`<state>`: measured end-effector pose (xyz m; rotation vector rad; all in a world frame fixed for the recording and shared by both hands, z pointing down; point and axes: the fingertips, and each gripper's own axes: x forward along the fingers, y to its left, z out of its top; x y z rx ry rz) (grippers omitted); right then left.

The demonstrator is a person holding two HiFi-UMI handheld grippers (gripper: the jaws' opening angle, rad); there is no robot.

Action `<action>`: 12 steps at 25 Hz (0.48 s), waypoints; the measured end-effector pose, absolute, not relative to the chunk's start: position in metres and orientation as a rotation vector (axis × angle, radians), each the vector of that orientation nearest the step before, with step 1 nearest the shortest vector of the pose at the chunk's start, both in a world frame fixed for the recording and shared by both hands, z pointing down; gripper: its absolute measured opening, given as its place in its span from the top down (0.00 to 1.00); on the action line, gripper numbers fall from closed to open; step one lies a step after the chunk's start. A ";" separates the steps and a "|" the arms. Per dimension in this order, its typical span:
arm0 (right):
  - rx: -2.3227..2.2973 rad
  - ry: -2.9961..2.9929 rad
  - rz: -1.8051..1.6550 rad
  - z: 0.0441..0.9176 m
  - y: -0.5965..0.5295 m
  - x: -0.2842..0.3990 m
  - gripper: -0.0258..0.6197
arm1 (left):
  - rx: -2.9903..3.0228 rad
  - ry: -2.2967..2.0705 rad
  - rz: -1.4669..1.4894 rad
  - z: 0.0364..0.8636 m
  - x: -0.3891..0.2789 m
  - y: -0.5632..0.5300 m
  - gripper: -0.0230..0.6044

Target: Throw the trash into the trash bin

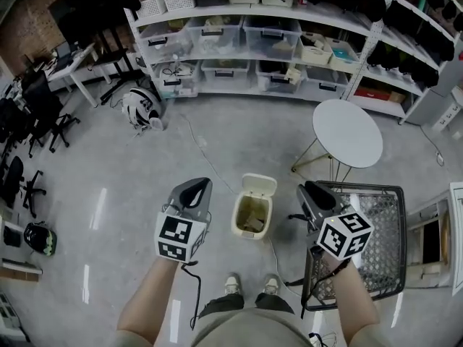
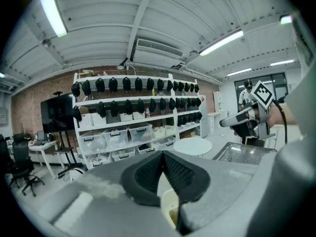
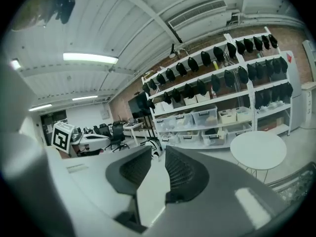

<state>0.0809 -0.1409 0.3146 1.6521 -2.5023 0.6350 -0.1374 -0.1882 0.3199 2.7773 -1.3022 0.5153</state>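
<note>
Above the floor [image 1: 123,194], left hand-held gripper [image 1: 197,187] pressed together, right hand-held gripper [image 1: 309,191] slightly apart, both empty; a careless step could topple the trash bin [image 1: 236,221].

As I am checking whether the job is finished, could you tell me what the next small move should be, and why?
Probably bring the right gripper down to the trash bin and tip its raised lid shut. Both it and the left gripper hold nothing, trash already lies in the bin, and no loose trash shows nearby.
</note>
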 end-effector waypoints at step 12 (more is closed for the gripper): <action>1.696 -2.611 0.302 0.206 -0.058 0.077 0.84 | 2.924 -1.378 0.285 0.232 -0.136 -0.106 0.96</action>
